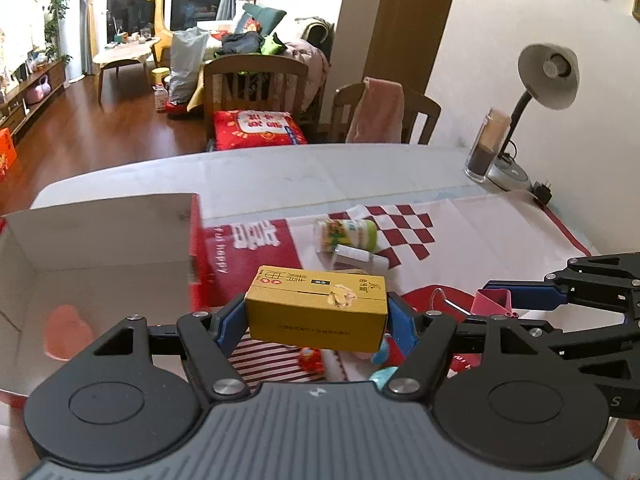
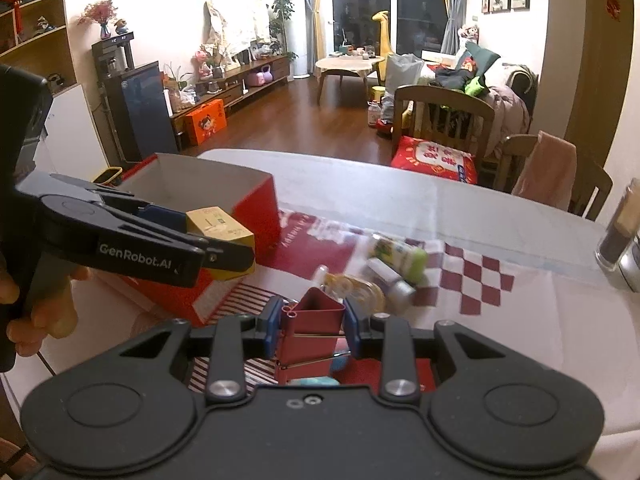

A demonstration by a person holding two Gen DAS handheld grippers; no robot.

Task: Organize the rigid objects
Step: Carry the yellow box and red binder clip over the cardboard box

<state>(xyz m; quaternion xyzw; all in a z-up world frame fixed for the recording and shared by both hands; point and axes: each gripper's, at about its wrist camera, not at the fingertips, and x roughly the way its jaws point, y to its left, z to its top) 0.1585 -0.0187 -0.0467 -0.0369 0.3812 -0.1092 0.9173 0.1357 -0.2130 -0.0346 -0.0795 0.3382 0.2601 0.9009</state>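
Left tongs clamped across yellow box ends, long axis crosswise, right tongs clamped on red binder clip

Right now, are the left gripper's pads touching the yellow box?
Touching. The left wrist view shows both blue pads of the left gripper pressed flat against the ends of the yellow box, which hangs clear of the table.

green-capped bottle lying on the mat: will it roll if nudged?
Likely. The green-capped bottle lies on its side and looks round, so a sideways push should roll it. The small white bottle beside it may block it. Looks plastic, probably light.
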